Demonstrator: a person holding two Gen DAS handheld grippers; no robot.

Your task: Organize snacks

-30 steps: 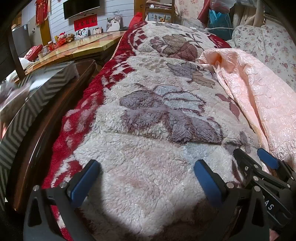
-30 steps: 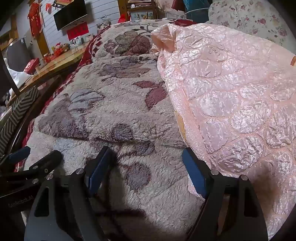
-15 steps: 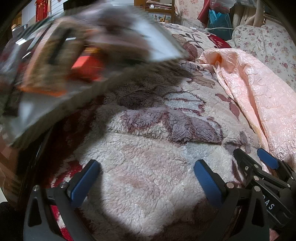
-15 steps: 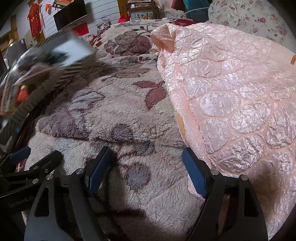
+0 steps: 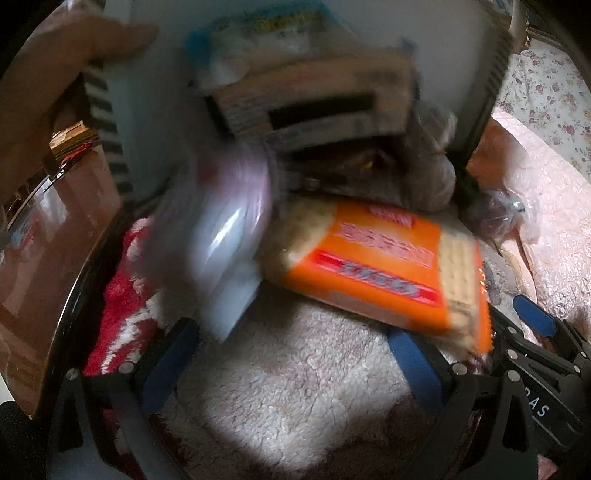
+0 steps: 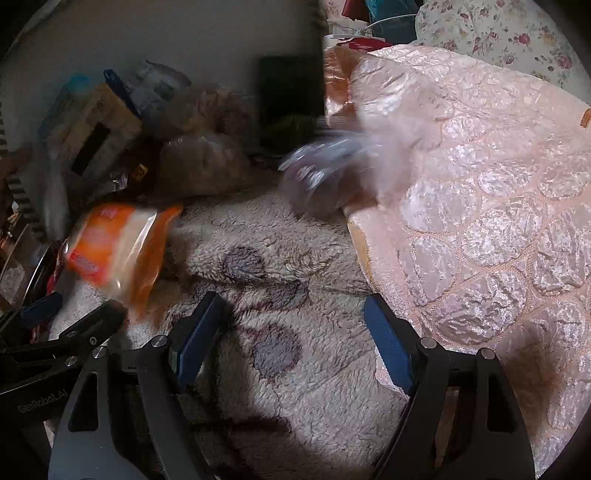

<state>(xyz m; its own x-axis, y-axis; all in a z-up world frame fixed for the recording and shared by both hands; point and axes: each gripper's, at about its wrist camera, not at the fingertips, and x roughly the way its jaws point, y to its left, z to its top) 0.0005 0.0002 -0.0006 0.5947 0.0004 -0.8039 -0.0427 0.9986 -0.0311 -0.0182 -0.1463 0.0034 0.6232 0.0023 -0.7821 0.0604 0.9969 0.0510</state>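
Snack packs are tumbling out of a tipped striped container [image 5: 107,122] onto the fleece blanket [image 5: 280,398]. An orange pack of biscuits [image 5: 373,269] lies just ahead of my left gripper [image 5: 291,358], also in the right wrist view [image 6: 118,247]. A blurred clear bag [image 5: 221,243] falls at the left. A tan box [image 5: 317,96] and brown bags [image 6: 203,166] sit in the container mouth. A clear bag of dark snacks [image 6: 325,173] rolls toward the pink quilt [image 6: 480,206]. My right gripper [image 6: 291,343] is open and empty; so is the left.
A person's hand [image 5: 55,81] holds the container's edge at upper left. A dark wooden table edge [image 5: 48,258] runs along the left of the blanket. A floral cushion [image 6: 498,33] lies behind the quilt.
A container swung in from the left over the blanket, tipped, and spilled snack packs in front of both grippers. Neither gripper has moved.
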